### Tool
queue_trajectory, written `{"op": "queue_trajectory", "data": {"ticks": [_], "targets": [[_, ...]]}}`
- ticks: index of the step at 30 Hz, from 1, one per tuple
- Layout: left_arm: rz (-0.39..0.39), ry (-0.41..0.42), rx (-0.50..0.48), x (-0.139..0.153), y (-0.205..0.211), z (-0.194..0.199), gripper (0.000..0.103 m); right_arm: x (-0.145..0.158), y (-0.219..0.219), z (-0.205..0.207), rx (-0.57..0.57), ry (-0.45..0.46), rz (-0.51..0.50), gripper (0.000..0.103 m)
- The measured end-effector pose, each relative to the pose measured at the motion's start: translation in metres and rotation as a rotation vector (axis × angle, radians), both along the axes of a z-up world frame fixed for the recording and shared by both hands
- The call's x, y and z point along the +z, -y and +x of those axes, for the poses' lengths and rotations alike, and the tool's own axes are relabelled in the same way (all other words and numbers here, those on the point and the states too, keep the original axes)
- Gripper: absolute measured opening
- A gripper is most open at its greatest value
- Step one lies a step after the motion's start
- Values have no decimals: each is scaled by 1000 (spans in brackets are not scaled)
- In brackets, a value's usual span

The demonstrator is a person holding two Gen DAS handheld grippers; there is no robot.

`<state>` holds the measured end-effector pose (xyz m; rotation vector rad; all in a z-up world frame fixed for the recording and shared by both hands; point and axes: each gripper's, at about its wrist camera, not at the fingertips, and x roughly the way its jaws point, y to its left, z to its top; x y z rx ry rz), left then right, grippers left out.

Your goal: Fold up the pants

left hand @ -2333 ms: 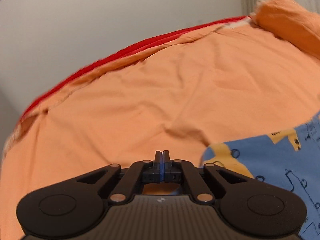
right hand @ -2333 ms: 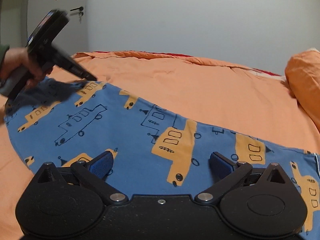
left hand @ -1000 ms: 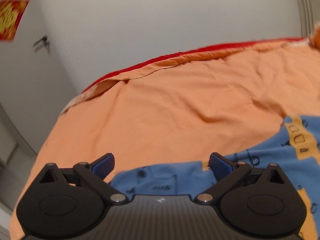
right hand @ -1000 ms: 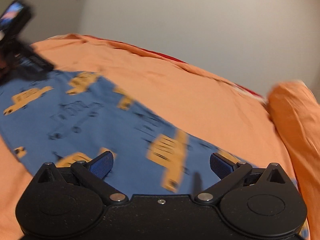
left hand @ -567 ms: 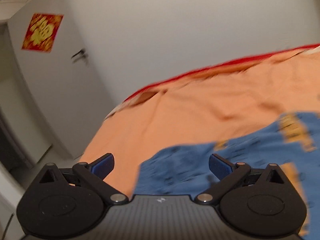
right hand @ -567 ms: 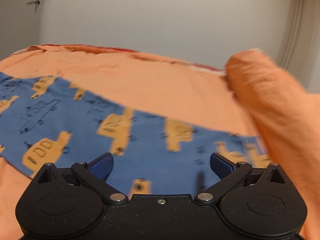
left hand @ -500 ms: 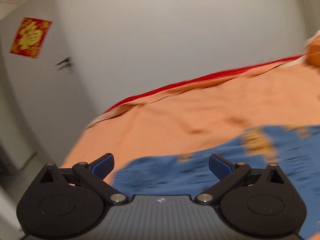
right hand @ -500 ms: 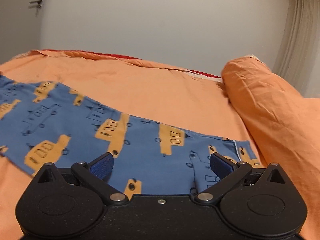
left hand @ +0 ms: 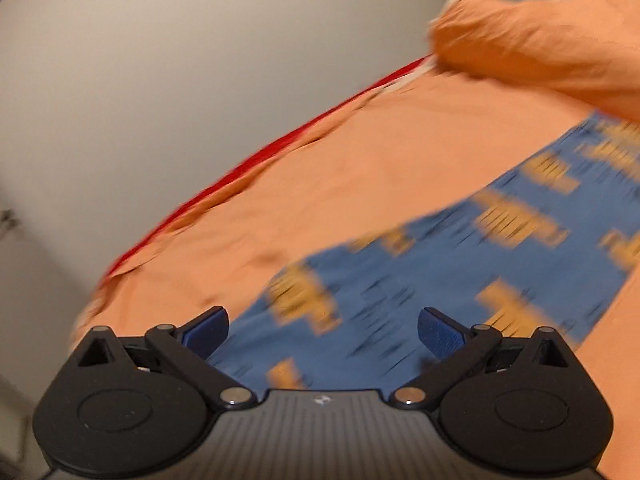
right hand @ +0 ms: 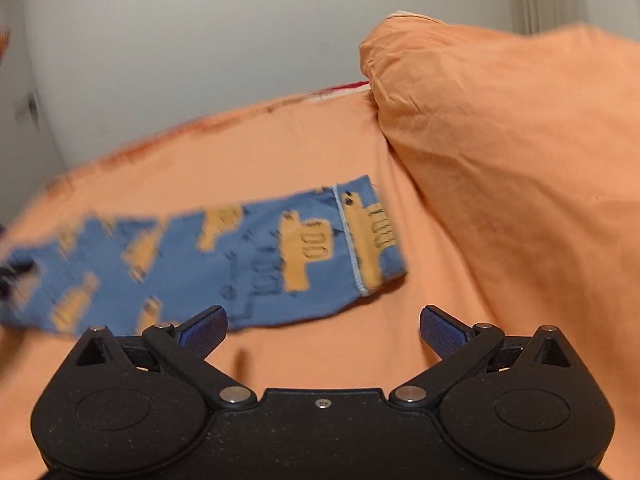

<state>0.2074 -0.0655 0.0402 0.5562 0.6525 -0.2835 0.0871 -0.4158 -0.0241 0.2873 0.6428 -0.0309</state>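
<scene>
Swung rightward, both wide-open grippers, left gripper (left hand: 323,326) and right gripper (right hand: 323,328), seemingly hover over blurred pants (right hand: 224,260).

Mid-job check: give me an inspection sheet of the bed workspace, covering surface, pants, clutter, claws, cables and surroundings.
Surface: orange bedsheet, lightly wrinkled.
Job's things: blue pants with a yellow print, lying flat in a long strip; cuffed end toward the orange pillow.
Clutter: nothing seen.
Claws: left claw open over the pants; right claw open above bare sheet, holding nothing.
Cables: nothing seen.
Surroundings: white wall; red edging along the far side.
</scene>
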Motion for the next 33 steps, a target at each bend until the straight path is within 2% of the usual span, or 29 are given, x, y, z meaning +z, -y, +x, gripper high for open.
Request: {"op": "queue_trajectory", "data": {"ticks": [2,4,6,10,12,15,18,19,21,24,27,33], "targets": [[-62,-137,-62,18,37,19,103,-7,1,-3,-11,62,63,102],[-96,-247,-103,28,77,41,103,-16,2,1,-31,53,84,102],[-94,-259,-134,31,120,58,103,-24,8,7,-49,34,129,102],[-144,-199,-204,16,189,75,103,-26,22,6,-54,68,199,102],[-155,-211,-218,3,218,82,103,-28,26,7,-46,84,224,102],[-115,-251,-250,-21,257,94,103,-28,29,9,-37,94,233,101],[-81,-228,-270,-41,276,96,103,-28,32,12,-46,100,246,93],[-71,-235,-271,-46,278,97,103,-29,34,12,-53,101,254,91],[-61,-239,-262,-54,282,98,103,-30,39,13,-70,88,259,80],[-26,-228,-261,-62,282,99,103,-30,43,12,-96,83,273,73],[10,-224,-254,-71,284,103,103,-31,50,11,-116,85,304,71],[-29,-245,-238,-78,282,115,103,-32,51,14,-130,95,319,70]]}}
